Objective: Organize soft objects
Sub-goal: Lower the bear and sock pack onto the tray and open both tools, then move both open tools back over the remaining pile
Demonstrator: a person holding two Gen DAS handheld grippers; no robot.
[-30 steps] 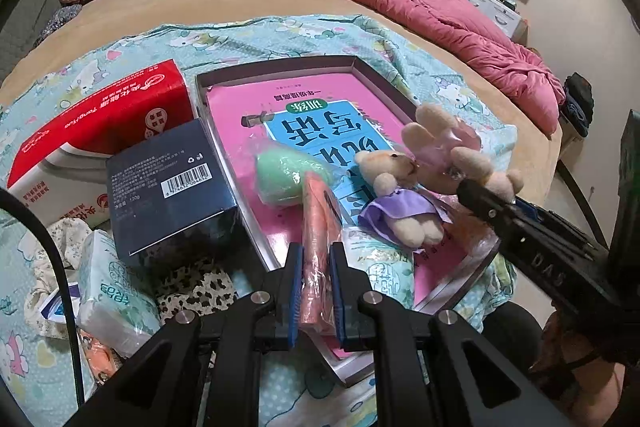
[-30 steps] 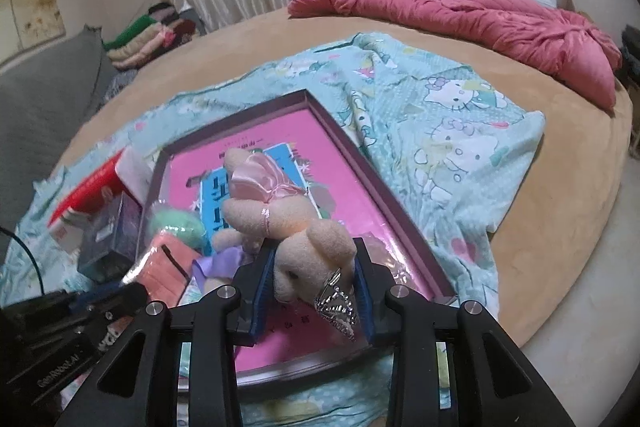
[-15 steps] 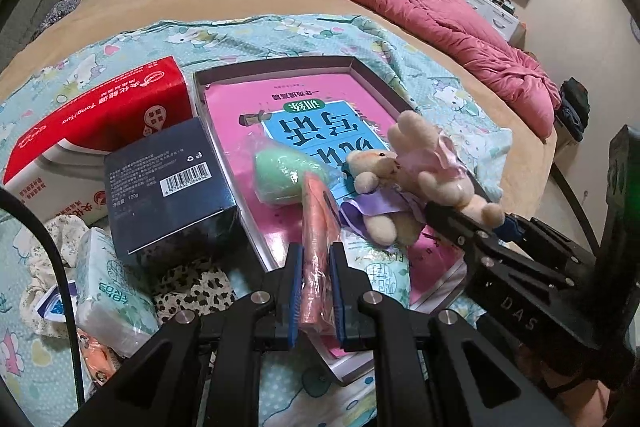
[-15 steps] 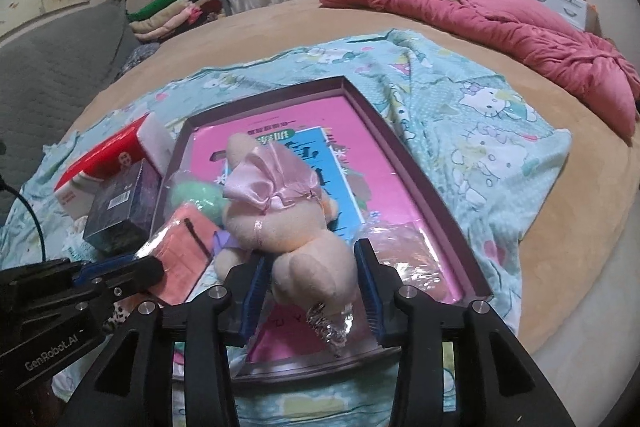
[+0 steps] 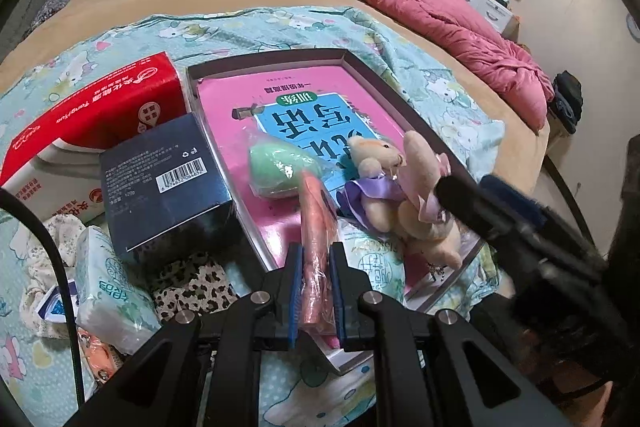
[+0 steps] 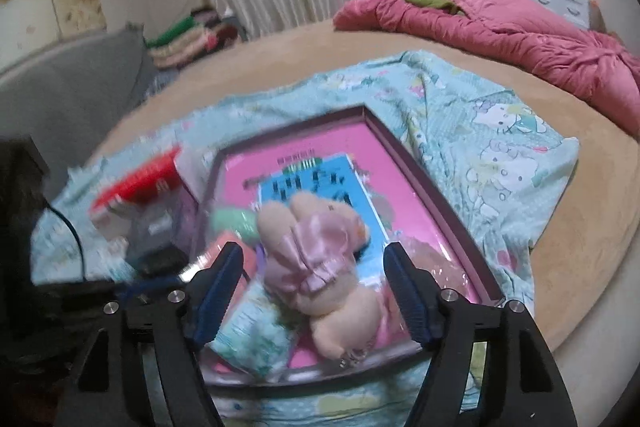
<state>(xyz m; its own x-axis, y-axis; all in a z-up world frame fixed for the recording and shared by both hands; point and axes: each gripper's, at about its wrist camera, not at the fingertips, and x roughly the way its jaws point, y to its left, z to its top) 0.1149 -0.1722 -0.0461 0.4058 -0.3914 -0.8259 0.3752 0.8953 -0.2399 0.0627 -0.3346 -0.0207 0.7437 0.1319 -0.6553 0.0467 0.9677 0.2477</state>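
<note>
Bedding with a cartoon print is carrying a shallow grey tray (image 5: 404, 111). Nearest, the left gripper (image 5: 314, 281) is pinching a flat orange wrapped packet (image 5: 316, 227); the right gripper (image 6: 312, 283) has just been spreading wide around a beige plush bear in pink ribbon (image 6: 320, 259) — now lying in the tray's near corner and risking snagging a pad on withdrawal. Blur is obscuring the far boxes.

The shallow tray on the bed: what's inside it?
In the tray: a pink book, green sponge, two plush bears, a tissue pack. Anything beneath the book is hidden.
</note>
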